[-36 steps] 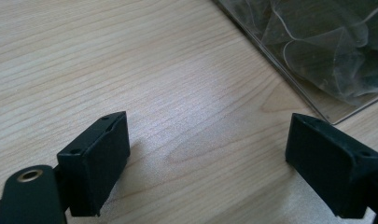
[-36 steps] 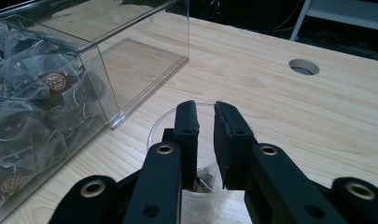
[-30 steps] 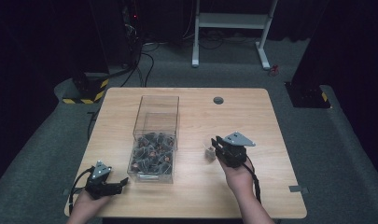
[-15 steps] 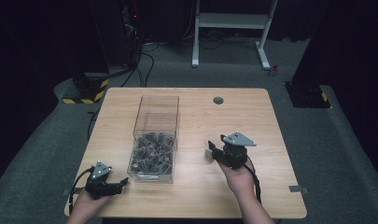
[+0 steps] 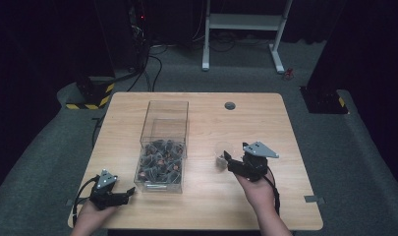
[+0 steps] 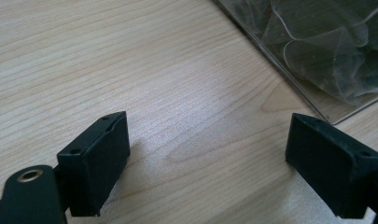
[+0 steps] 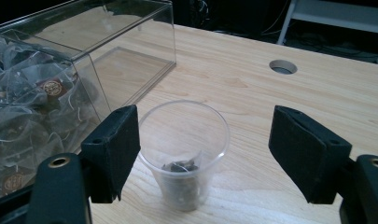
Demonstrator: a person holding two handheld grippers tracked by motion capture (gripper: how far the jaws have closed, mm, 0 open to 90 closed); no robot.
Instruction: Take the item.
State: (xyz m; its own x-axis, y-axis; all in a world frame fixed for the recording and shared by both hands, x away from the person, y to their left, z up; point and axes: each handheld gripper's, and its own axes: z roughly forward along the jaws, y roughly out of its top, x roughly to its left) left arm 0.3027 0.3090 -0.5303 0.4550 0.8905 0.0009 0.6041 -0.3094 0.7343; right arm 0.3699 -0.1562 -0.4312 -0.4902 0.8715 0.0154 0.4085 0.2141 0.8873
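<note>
A clear plastic cup (image 5: 220, 152) (image 7: 184, 154) stands upright on the wooden table (image 5: 245, 123), right of a clear box (image 5: 162, 142) (image 7: 84, 56), with one tea bag (image 7: 181, 167) in its bottom. My right gripper (image 5: 228, 162) (image 7: 207, 149) is around the cup. Its jaws have just been opening and stand wide: one pad is right beside the cup's rim, the other well clear of it. My left gripper (image 5: 126, 193) (image 6: 210, 168) lies open with nothing in it on the table, by the box's near left corner (image 6: 317, 60).
The near half of the box holds several tea bags (image 5: 159, 160) (image 7: 28, 107); its far half is bare. A round cable hole (image 5: 230, 105) (image 7: 283, 66) sits near the table's far edge. Dark floor, cables and a white frame lie beyond the table.
The right gripper's jaws have spread apart from around the cup, which stays standing on the table. The left gripper has not moved.
</note>
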